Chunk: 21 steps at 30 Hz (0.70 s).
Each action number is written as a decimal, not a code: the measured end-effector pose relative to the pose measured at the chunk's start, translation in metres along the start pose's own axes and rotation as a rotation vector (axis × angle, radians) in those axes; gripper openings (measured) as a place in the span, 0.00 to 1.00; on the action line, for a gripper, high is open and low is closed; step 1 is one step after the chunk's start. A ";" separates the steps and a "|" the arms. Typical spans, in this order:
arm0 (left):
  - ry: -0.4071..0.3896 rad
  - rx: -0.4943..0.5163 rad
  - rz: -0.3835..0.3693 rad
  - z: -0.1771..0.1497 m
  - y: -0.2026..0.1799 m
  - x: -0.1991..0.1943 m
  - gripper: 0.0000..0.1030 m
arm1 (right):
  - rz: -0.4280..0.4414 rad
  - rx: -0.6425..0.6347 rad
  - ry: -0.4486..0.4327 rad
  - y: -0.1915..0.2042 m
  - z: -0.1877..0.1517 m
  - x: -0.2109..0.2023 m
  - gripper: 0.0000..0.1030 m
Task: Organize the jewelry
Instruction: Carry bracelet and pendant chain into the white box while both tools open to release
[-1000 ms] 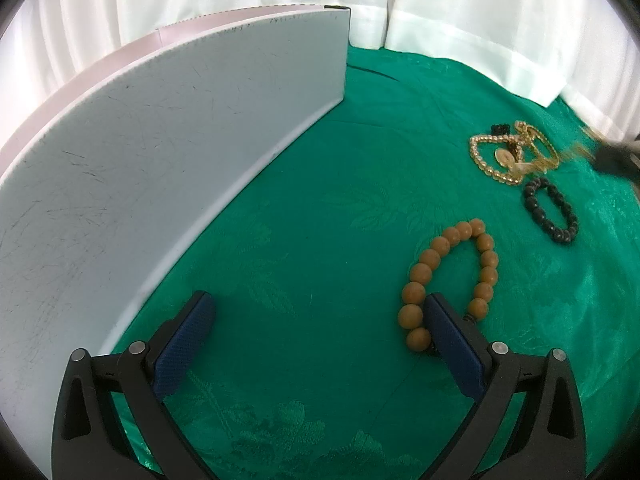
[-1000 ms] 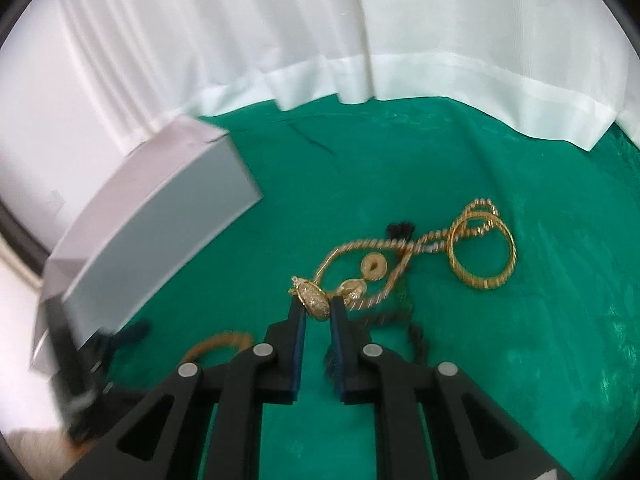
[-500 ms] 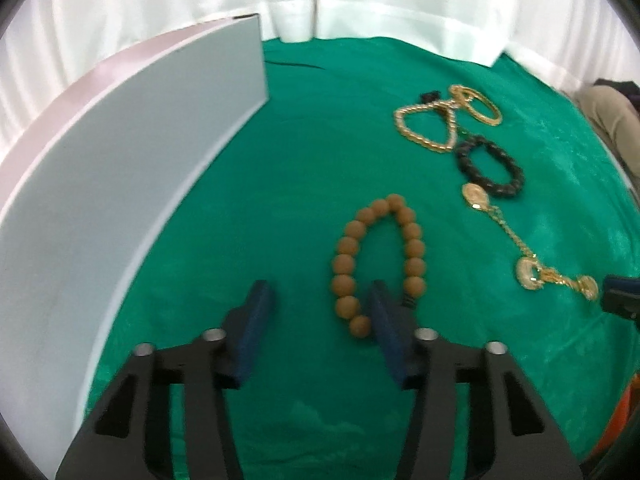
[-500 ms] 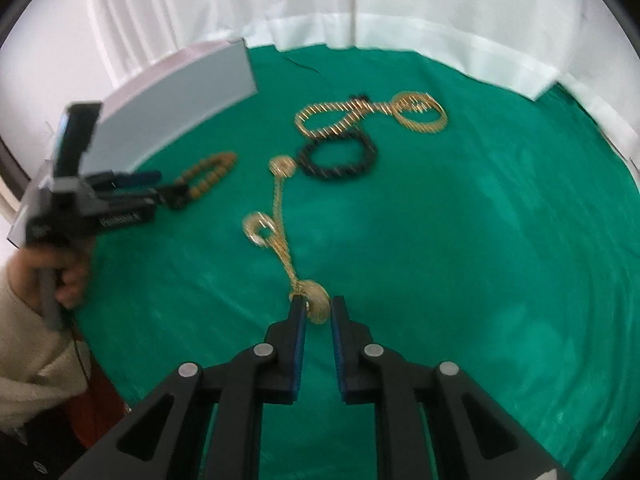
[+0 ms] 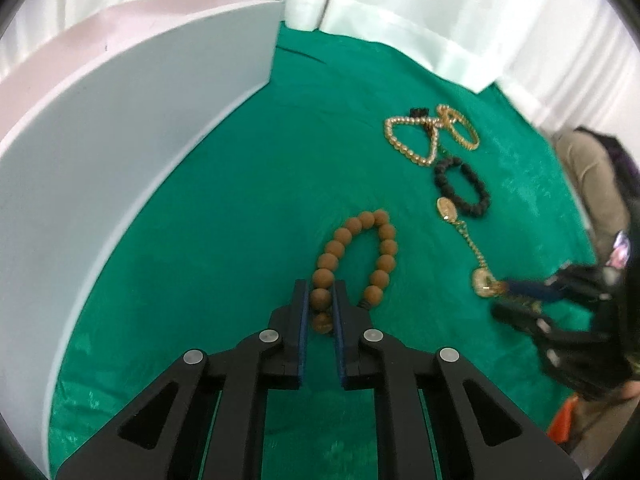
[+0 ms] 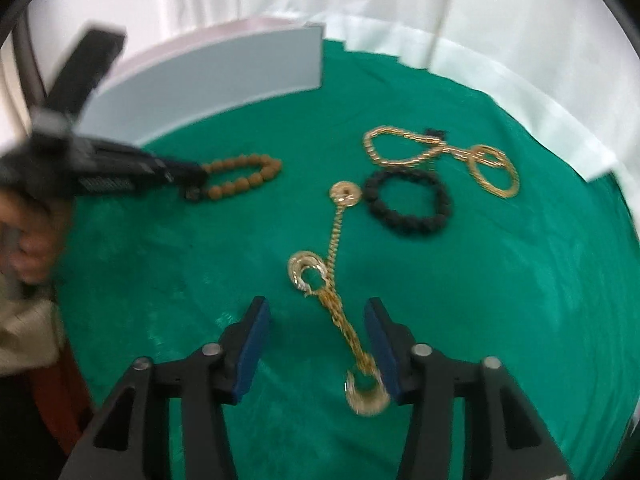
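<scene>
Beads fill the narrow gap of the left gripper [image 5: 320,304]: its two fingers are clenched on the near end of the brown bead bracelet [image 5: 356,264], which lies on the green cloth [image 5: 224,240] with its long axis running straight away from that gripper, roughly in line with the fingers. The right gripper [image 6: 316,336] stands released, fingers spread wide, and the gold chain with medallions [image 6: 332,276] lies loose on the cloth between them, one round end close against the inner face of the right-hand finger; whether it touches I cannot tell. That chain stretches lengthwise away from the right gripper toward the black bead bracelet [image 6: 408,204], so this hand is plainly the nearer one for it, while the brown beads belong to the left. By my count there are four pieces: one brown bracelet, one black bracelet, one chain with medallions, and one gold beaded strand [image 6: 436,152] farthest off, looped at both ends, near the white curtain [image 6: 480,20]. A pale box [image 5: 120,152] stands along the left side of the cloth, nearer the left gripper, probably where the pieces go.
</scene>
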<state>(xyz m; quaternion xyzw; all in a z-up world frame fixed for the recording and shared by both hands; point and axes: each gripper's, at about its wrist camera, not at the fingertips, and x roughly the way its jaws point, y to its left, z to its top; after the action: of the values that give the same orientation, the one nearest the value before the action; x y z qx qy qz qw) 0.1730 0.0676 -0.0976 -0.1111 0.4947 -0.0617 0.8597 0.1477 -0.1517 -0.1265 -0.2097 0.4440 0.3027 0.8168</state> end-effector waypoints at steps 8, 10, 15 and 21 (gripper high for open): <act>-0.066 -0.062 -0.123 0.008 0.005 -0.057 0.08 | 0.093 0.179 -0.108 -0.017 0.015 -0.059 0.03; -0.092 -0.067 -0.144 0.012 0.005 -0.076 0.08 | 0.125 0.202 -0.152 -0.019 0.025 -0.078 0.03; -0.164 -0.092 -0.167 0.021 0.012 -0.127 0.08 | 0.190 0.207 -0.238 -0.009 0.061 -0.118 0.03; -0.246 -0.148 -0.158 0.030 0.047 -0.199 0.08 | 0.230 0.133 -0.321 0.019 0.115 -0.154 0.02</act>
<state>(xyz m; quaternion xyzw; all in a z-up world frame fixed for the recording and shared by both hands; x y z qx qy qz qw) 0.0989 0.1604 0.0717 -0.2193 0.3787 -0.0783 0.8957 0.1383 -0.1149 0.0630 -0.0525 0.3484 0.3934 0.8492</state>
